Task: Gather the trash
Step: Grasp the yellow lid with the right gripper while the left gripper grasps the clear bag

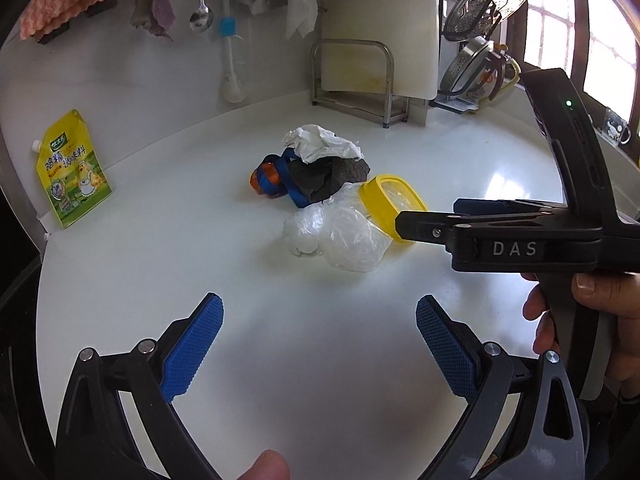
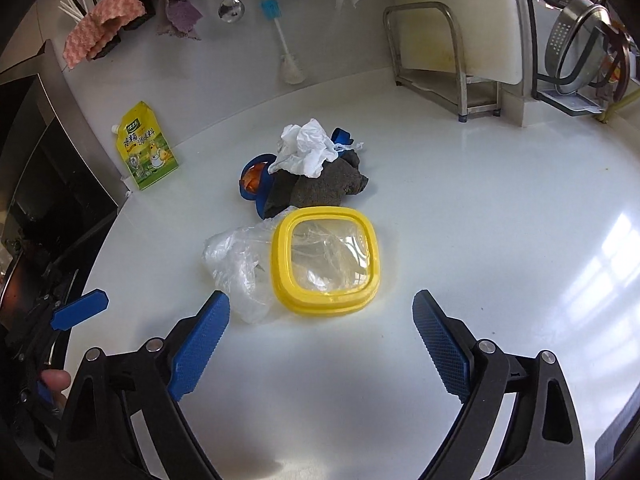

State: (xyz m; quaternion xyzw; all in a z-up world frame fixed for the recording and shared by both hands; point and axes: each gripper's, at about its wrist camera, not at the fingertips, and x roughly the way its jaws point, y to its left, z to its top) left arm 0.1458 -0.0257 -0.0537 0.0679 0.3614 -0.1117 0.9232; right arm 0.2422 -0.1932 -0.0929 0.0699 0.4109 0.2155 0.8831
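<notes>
White kitchen counter (image 2: 480, 208) is carrying a small heap of trash at its middle. Left gripper (image 1: 320, 344) is hovering over bare counter, jaws spread wide and holding nothing. Right gripper (image 2: 320, 340) is likewise standing open and empty, with a yellow-rimmed lid (image 2: 325, 260) lying just ahead of its fingers. In the left view this lid (image 1: 390, 204) is partly hidden behind the right gripper's body. Clear plastic bag (image 2: 236, 264) is touching the lid's left side; crumpled film is showing through the lid's clear pane. Behind, a grey cloth (image 2: 320, 188) is covering most of a blue and orange item (image 2: 252, 180), which cannot be identified. White crumpled paper (image 2: 304, 152) is sitting on top. Yellow seasoning pouch (image 2: 146, 148) is leaning against the wall, well apart.
</notes>
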